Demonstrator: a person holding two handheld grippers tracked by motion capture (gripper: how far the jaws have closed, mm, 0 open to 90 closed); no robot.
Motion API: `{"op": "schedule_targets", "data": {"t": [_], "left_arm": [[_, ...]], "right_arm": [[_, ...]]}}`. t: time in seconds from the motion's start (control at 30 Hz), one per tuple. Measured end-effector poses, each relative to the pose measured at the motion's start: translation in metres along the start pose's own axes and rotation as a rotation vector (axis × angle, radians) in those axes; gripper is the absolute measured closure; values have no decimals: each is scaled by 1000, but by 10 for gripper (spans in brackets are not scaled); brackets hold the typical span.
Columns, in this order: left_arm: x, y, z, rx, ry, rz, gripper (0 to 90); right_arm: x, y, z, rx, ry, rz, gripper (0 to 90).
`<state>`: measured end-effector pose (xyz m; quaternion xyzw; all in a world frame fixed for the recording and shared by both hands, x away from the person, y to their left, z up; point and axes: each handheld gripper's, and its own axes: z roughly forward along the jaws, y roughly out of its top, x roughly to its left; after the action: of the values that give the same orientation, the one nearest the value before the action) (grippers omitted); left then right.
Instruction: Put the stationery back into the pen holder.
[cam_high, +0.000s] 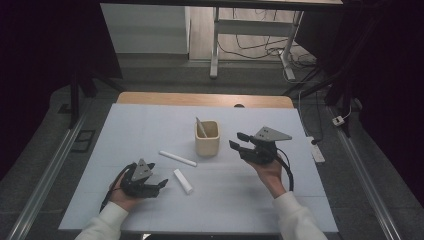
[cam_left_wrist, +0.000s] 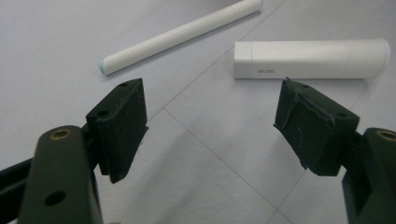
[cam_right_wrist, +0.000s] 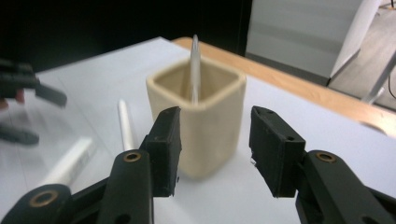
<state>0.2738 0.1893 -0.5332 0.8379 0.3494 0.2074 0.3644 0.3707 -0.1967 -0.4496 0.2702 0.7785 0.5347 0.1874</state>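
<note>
On the desk (cam_high: 150, 125) we see the beige cup (cam_high: 207, 138) holding a stick. Our right hand-held gripper (cam_high: 239, 140), jaws apart and empty, sits just right of it; the left hand-held gripper (cam_high: 161, 184), wide open and empty, faces the white tube (cam_left_wrist: 312, 59), printed "GLOO", and the thin rod (cam_left_wrist: 180, 36).

words seen: one small grey word | where: on the side of the short white tube (cam_left_wrist: 312, 59), close to its cap end, in the left gripper view | reads: looks like "GLOO", letters tiny, not sure | thin white stick (cam_left_wrist: 181, 36) beside it: plain
</note>
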Motion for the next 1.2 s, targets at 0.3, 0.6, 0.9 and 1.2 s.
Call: {"op": "schedule_targets", "data": {"t": [0.3,0.6,0.9,1.2], "left_arm": [[0,0,0,1,3,1,252],[0,0,-1,-2,2,4,252],[-1,1,-2,-8,3,5,252],[-1,1,-3,-11,2,4,252]], "right_arm": [[-4,-23,-23,43,-24,11,523],[-4,-53,-55,85,-58,15,520],[-2,-73,-84,91,-82,22,517],[-10,-87,-98,125,-106,23,512]]}}
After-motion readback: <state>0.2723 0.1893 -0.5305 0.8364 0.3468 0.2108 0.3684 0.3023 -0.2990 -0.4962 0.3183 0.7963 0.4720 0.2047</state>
